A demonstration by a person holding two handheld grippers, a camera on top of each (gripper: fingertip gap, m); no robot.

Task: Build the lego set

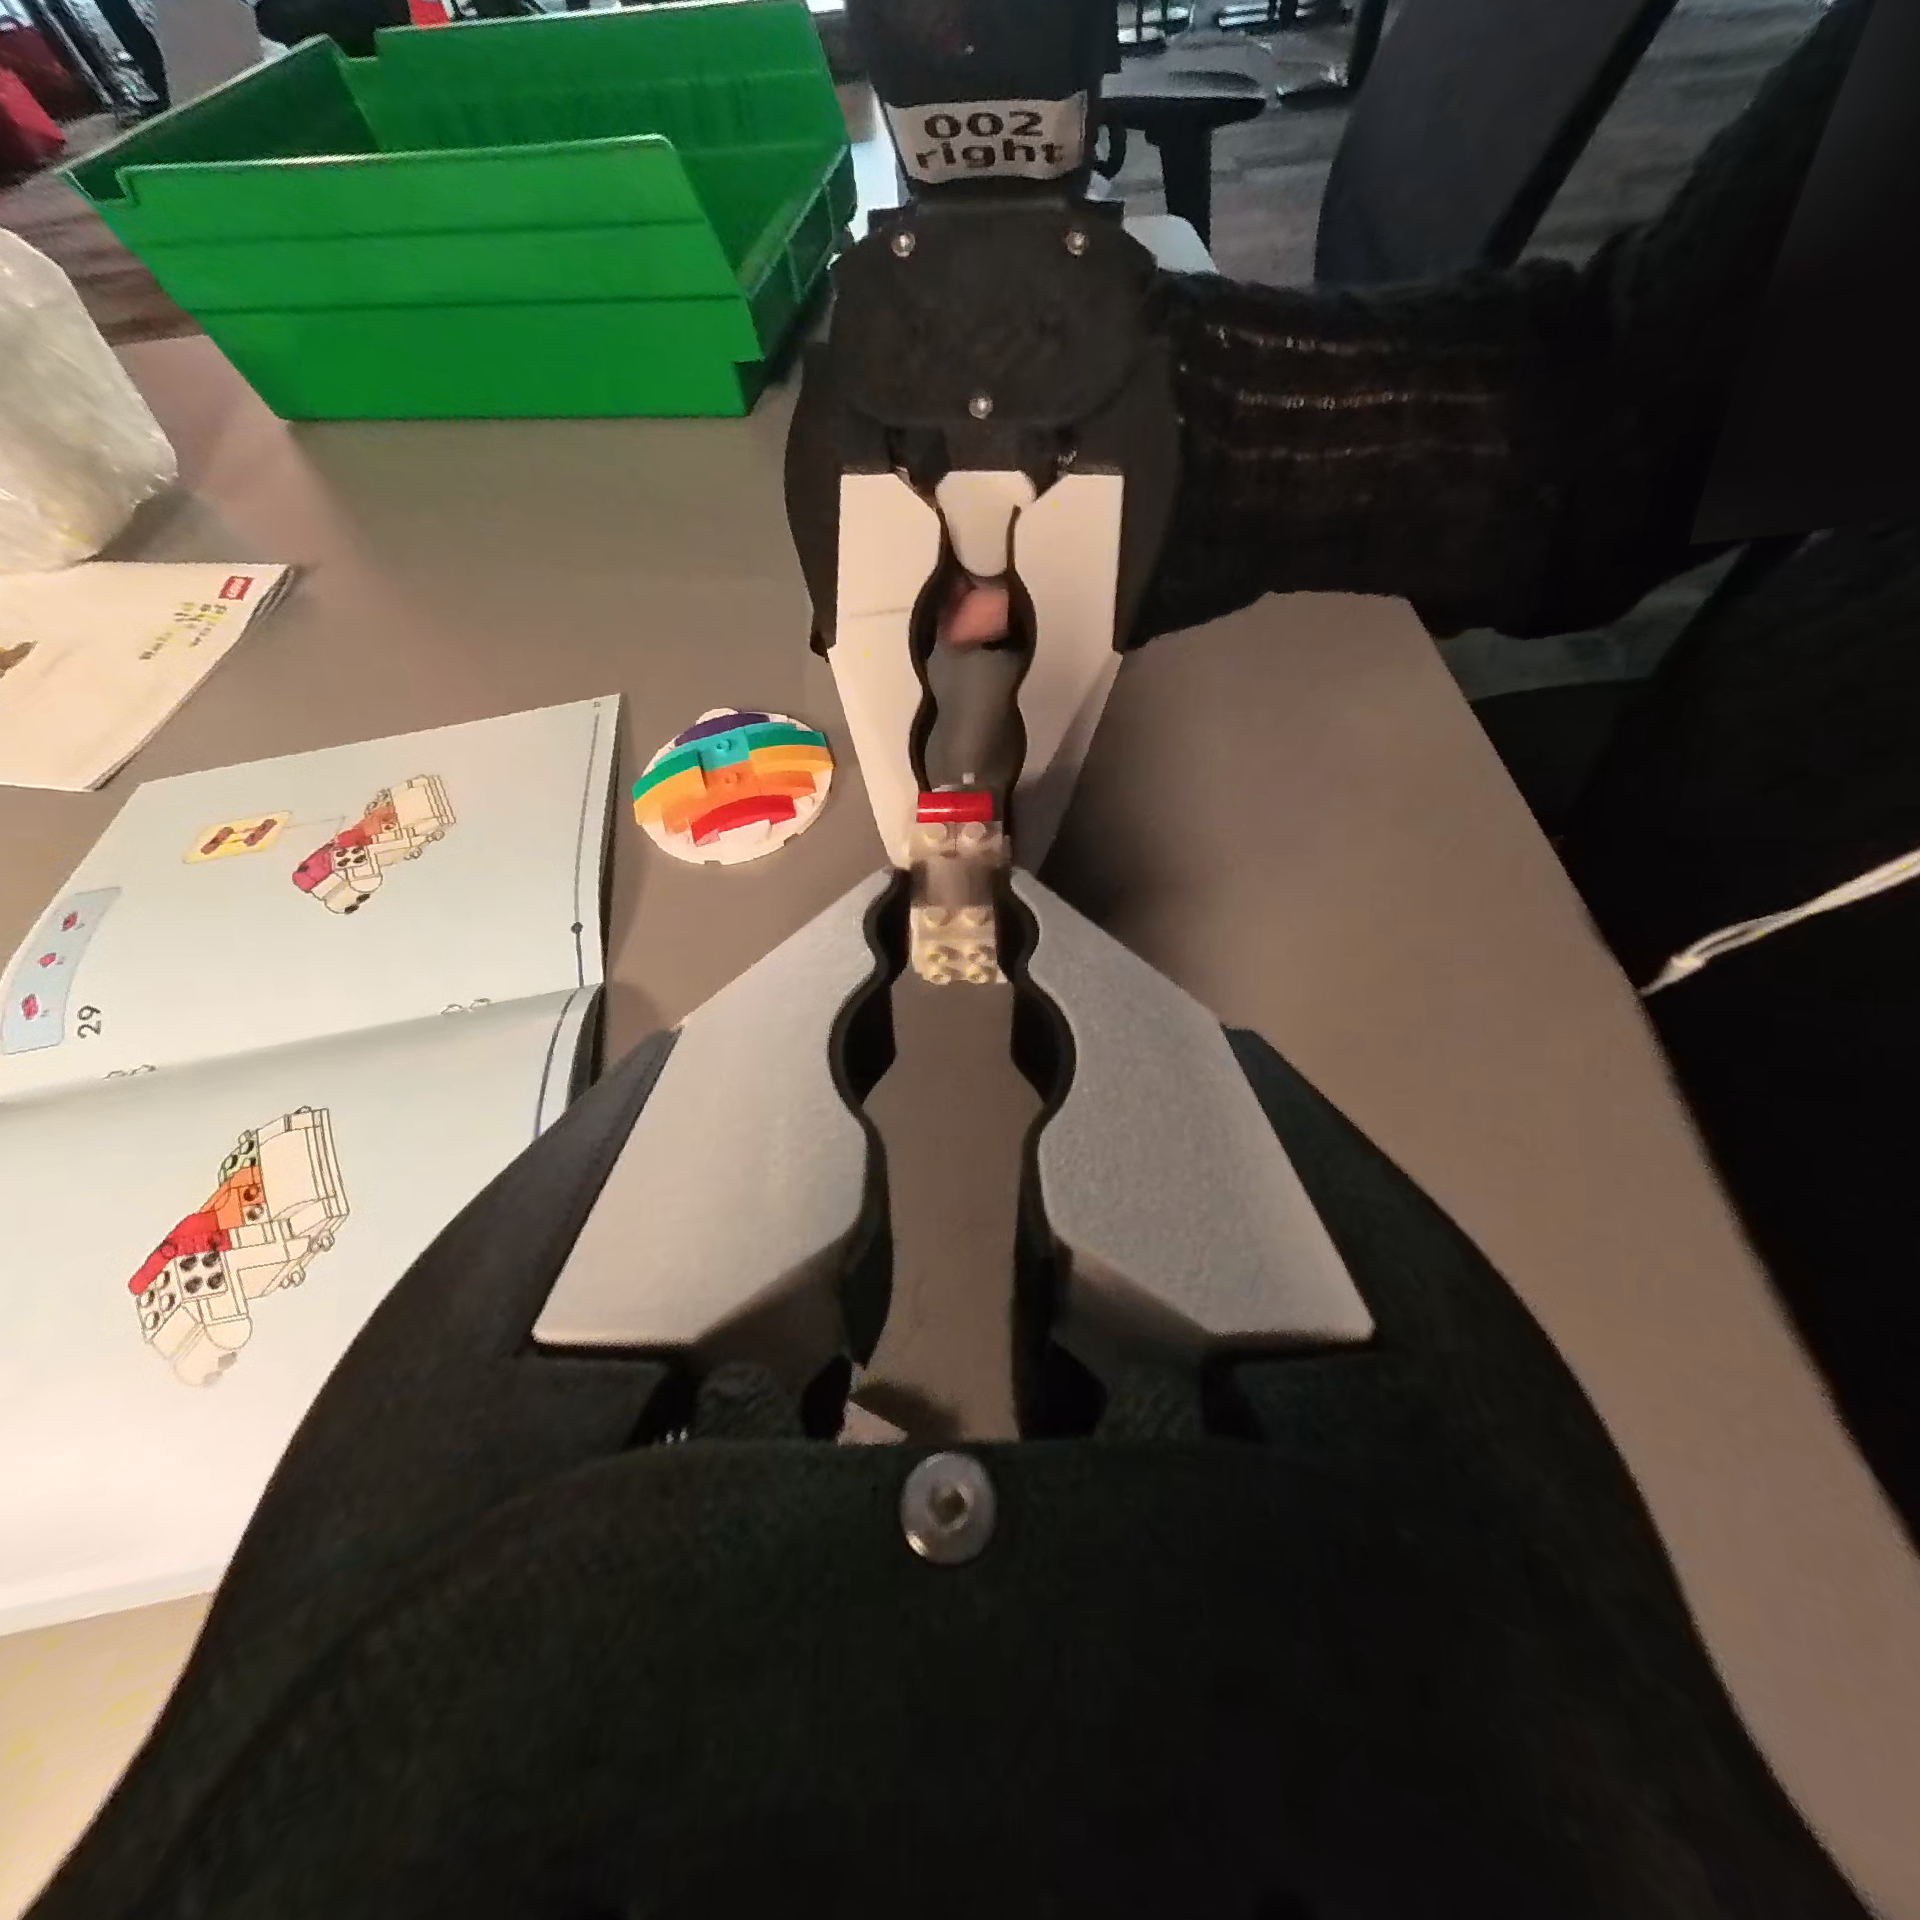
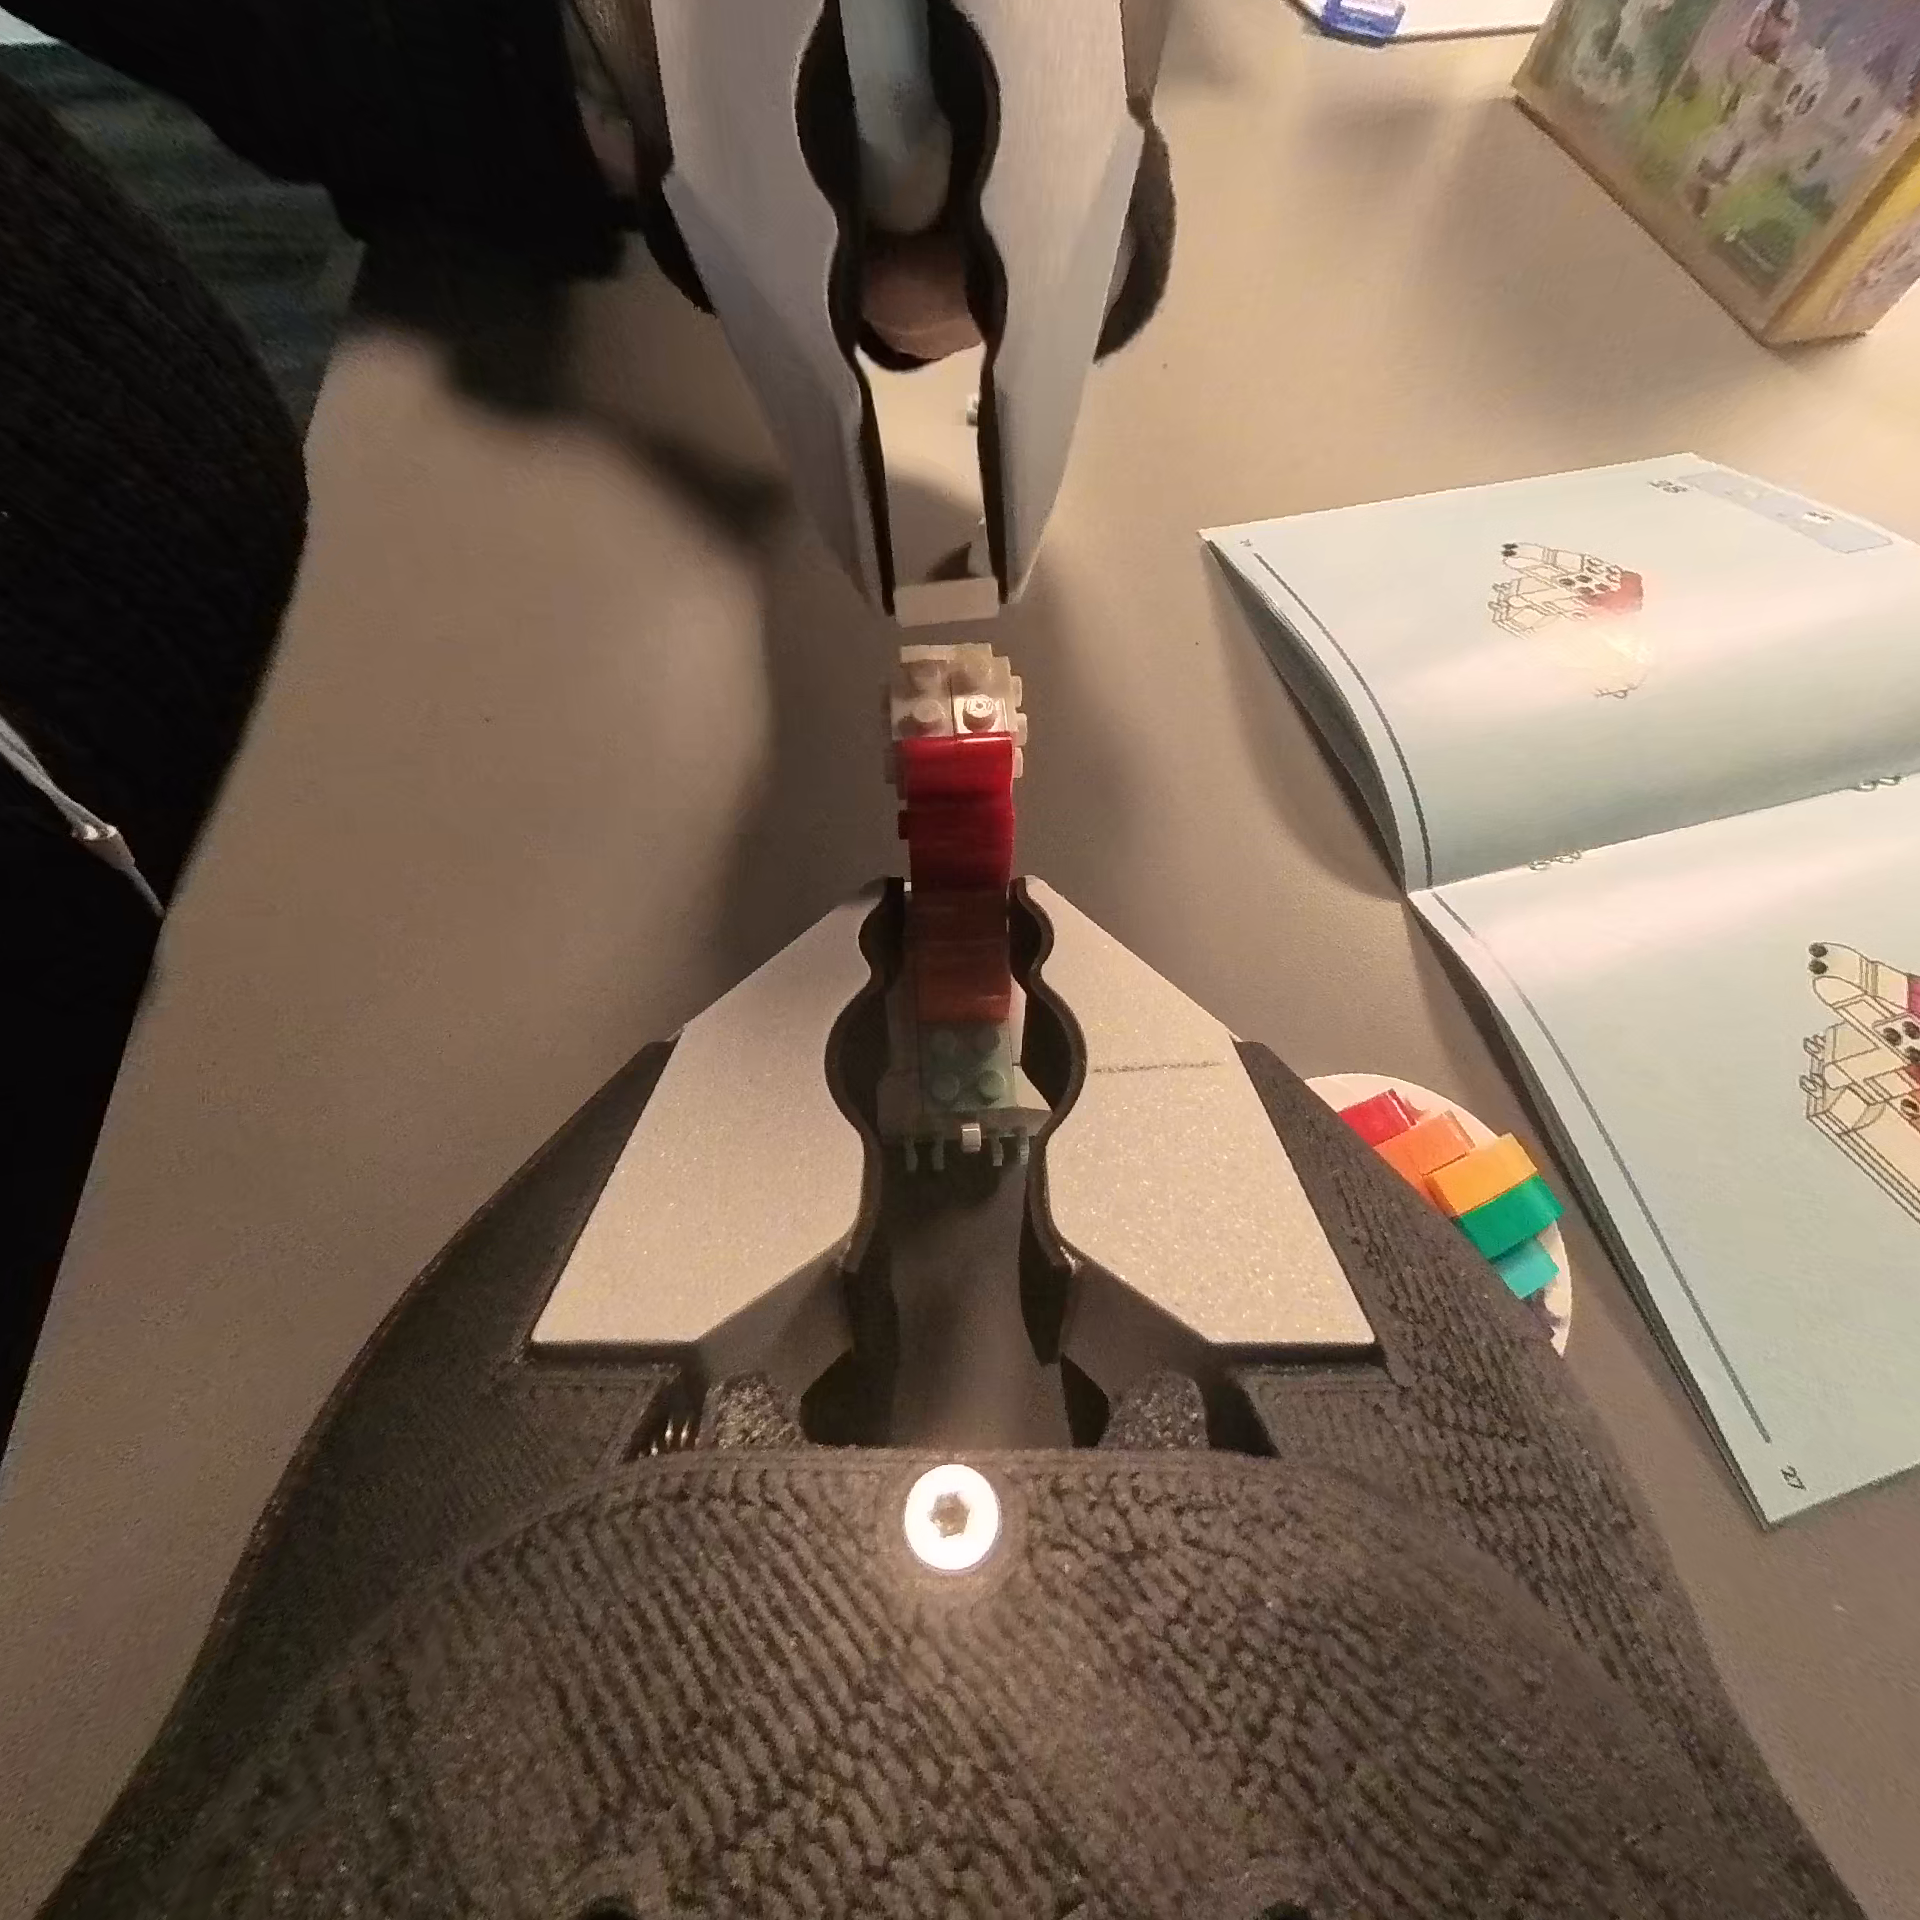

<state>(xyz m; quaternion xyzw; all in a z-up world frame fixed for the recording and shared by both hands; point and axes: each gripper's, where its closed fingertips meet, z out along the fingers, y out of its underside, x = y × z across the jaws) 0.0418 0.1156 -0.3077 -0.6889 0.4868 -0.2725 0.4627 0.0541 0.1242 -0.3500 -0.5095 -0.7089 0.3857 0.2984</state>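
My left gripper is shut on a small white brick at its fingertips. My right gripper is shut on a red and white lego assembly, which sticks out past its tips. The two grippers face each other tip to tip above the grey table. In the right wrist view the left gripper holds the white brick just short of the assembly's white studded end, with a narrow gap. In the left wrist view the right gripper shows with the assembly's red end.
A round white disc with rainbow bricks lies left of the grippers. An open instruction booklet and a leaflet lie beside it. Green bins and a plastic bag stand at the back. A printed box stands apart. One gripper's finger ends stand about 5 cm off the other's.
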